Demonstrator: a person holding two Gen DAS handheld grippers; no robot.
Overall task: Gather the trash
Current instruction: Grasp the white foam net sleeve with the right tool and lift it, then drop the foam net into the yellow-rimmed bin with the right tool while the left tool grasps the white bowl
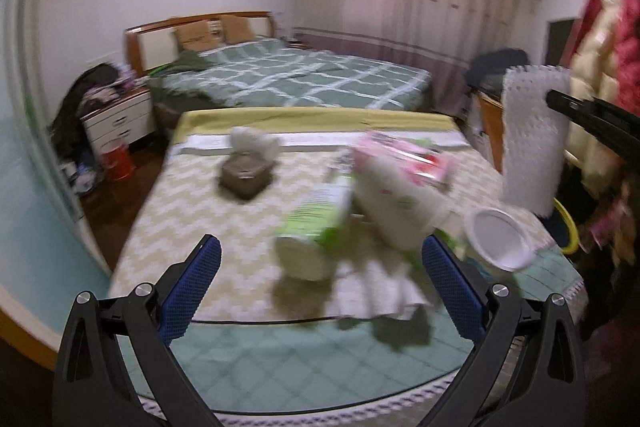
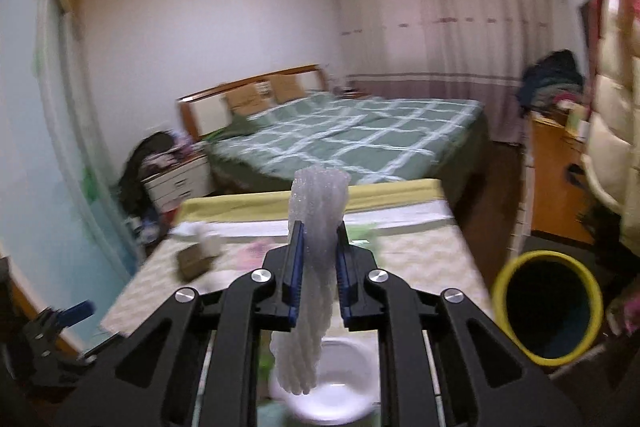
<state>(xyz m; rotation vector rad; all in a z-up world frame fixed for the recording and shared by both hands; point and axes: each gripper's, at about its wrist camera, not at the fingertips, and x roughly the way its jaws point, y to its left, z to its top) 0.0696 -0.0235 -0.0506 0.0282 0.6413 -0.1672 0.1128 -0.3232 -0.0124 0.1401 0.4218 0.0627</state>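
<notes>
Aloft, right tongs (image 2: pixel 318 259) pinch foam net (image 2: pixel 316 227); left tongs (image 1: pixel 320 291) agape.

My left black two-finger gripper w/ blue textured pads (image 1: pixel 320 279) is held low, jaws spread wide, nothing betw. them. My right black gripper w/ blue pads (image 2: pixel 318 263) is raised higher, jaws nearly closed, pinching a white foam-mesh sleeve (image 2: pixel 316 227) that stands upright betw. the pads and hangs below them. From the left view, its finger juts in at the right edge.
</notes>
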